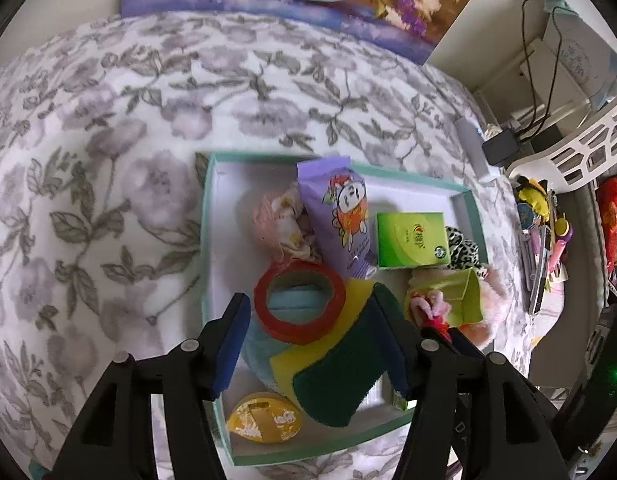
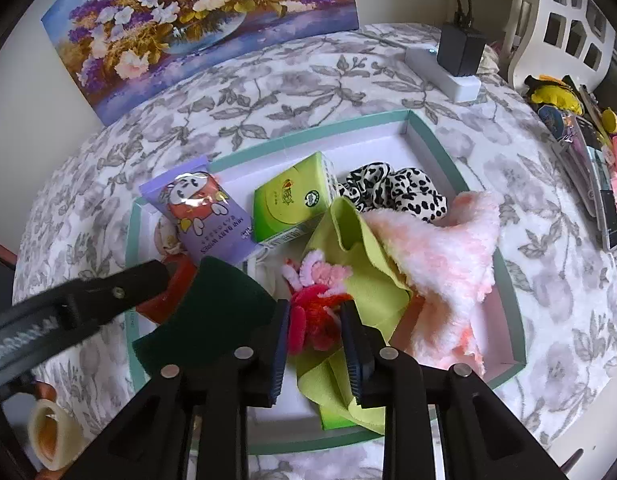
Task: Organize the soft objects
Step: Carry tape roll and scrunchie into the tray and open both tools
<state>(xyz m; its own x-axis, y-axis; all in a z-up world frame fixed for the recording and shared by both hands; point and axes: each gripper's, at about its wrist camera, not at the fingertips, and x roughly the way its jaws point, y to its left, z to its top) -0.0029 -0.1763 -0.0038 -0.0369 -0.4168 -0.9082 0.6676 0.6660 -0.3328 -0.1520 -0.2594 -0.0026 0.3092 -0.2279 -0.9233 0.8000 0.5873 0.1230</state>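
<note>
A teal-rimmed box (image 1: 205, 216) (image 2: 426, 136) lies on a floral blanket and holds mixed items. My left gripper (image 1: 314, 340) is open over it, its fingers either side of a yellow-and-green sponge (image 1: 332, 376) (image 2: 212, 300) and a red tape roll (image 1: 300, 306). My right gripper (image 2: 314, 338) is shut on a red and pink pipe-cleaner toy (image 2: 316, 304) (image 1: 432, 312) above a lime-green cloth (image 2: 360, 256). A fluffy pink cloth (image 2: 444, 256), a leopard-print scrunchie (image 2: 392, 188), a purple wipes pack (image 1: 344, 220) (image 2: 206, 216), a green tissue box (image 1: 412, 240) (image 2: 292, 200) and a pale patterned cloth (image 1: 280, 224) also lie in the box.
A yellow oval item (image 1: 264, 418) lies in the box's near corner. A white power strip with a black adapter (image 2: 456, 56) sits on the blanket behind. A flower painting (image 2: 196, 16) leans on the wall. A cluttered shelf (image 2: 588, 148) and a white chair (image 2: 564, 32) stand at the right.
</note>
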